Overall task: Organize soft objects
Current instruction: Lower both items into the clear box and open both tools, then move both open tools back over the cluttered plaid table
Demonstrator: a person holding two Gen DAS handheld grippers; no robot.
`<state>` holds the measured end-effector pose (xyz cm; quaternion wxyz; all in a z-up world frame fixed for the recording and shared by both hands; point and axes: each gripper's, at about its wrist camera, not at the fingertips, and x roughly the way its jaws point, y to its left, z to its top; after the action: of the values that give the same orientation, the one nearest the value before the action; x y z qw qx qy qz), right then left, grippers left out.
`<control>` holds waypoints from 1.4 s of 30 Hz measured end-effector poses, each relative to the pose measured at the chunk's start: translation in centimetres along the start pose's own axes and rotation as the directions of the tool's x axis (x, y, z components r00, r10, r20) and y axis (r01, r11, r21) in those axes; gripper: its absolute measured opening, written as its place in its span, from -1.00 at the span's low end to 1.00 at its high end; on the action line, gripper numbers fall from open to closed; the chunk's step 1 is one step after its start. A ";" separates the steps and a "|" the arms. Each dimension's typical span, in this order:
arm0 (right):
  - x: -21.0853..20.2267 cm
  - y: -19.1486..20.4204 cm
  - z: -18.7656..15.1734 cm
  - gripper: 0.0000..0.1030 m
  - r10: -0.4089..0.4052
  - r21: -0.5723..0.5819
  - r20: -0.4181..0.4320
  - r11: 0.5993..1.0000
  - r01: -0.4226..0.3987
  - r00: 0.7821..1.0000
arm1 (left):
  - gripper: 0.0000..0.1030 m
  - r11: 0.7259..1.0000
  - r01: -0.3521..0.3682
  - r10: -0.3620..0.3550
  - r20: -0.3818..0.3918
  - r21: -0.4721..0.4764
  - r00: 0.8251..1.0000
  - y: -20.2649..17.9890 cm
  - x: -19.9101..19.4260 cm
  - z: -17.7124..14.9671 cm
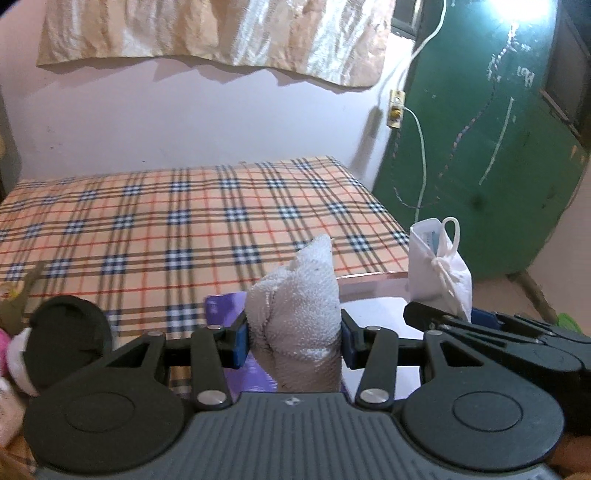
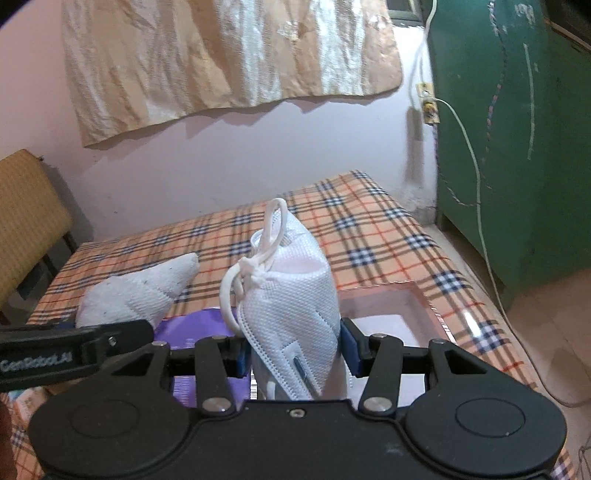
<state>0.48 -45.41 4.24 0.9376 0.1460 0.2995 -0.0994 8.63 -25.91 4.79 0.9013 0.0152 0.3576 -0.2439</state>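
A white terry sock (image 1: pixel 295 314) is clamped upright between the blue pads of the left gripper (image 1: pixel 293 343), its toe pointing up. A folded white face mask (image 2: pixel 291 310), its ear loops knotted at the top, is clamped the same way in the right gripper (image 2: pixel 293 354). The two grippers are held side by side, close together, above the near edge of a bed.

In the left wrist view the right gripper (image 1: pixel 491 328) is seen just to the right, with the mask (image 1: pixel 439 269) standing above it. In the right wrist view the sock (image 2: pixel 136 291) and the left gripper's dark finger (image 2: pixel 74 347) are seen just to the left.

Directly beneath both grippers lie a purple sheet or bag (image 2: pixel 195 325) and, beside it to the right, a shallow box with pale pink walls (image 2: pixel 391 299) and a white floor. Both rest on a plaid bedsheet (image 1: pixel 166 229) in orange, navy and red. Beyond them the bedsheet stretches to the far wall.

The bed is bounded at the far side by a pink wall (image 1: pixel 221 122), where a crumpled tan curtain (image 1: pixel 207 29) hangs. To the right, a narrow strip of pale floor (image 2: pixel 546 317) separates the bed's edge from a green door or cabinet (image 2: pixel 517 147), and a white cable (image 2: pixel 476 192) runs down from a wall socket. At the far left a woven chair back (image 2: pixel 26 206) stands against the bed. Soft toys (image 1: pixel 14 347) are partly visible at the left edge.
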 end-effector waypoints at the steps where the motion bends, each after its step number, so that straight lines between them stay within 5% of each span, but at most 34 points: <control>1: 0.1 -0.4 0.0 0.11 -0.007 0.002 -0.004 1.000 0.007 1.000 | -0.07 1.000 0.007 -0.007 -0.002 0.002 1.000 -0.3 0.2 0.0; 17: 3.2 -4.7 0.3 0.16 -0.066 -0.019 -0.064 0.998 0.065 0.996 | -0.04 0.997 0.072 -0.071 -0.049 0.037 0.996 -4.5 3.7 -1.7; 21: 3.5 -5.0 0.5 0.54 -0.092 -0.039 -0.049 0.995 0.090 0.995 | 0.16 0.995 0.091 -0.090 -0.032 0.050 0.995 -4.9 4.0 -1.9; 27: 2.3 -5.0 0.6 0.72 -0.091 -0.026 -0.031 0.996 0.090 0.995 | 0.42 0.996 0.085 -0.084 -0.019 0.025 0.996 -4.5 3.0 -1.6; 30: 0.9 -4.2 0.8 0.74 -0.108 -0.013 0.002 0.994 0.108 0.994 | 0.64 0.998 0.050 -0.050 0.002 0.035 0.999 -4.3 2.1 -1.2; 37: -2.4 -1.0 0.9 0.77 -0.168 0.015 0.090 0.986 0.167 0.982 | 0.79 0.999 -0.045 0.045 0.025 0.030 0.999 -2.7 -0.5 -0.9; 42: -2.9 0.5 0.9 0.77 -0.089 0.021 0.059 0.996 0.088 0.994 | 0.82 0.995 -0.097 0.097 0.019 -0.002 0.995 -0.8 -1.7 -1.0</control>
<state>-1.28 -44.94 6.75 0.9395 0.1381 0.2765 -0.1479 6.54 -25.70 5.27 0.9155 0.0299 0.3479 -0.1997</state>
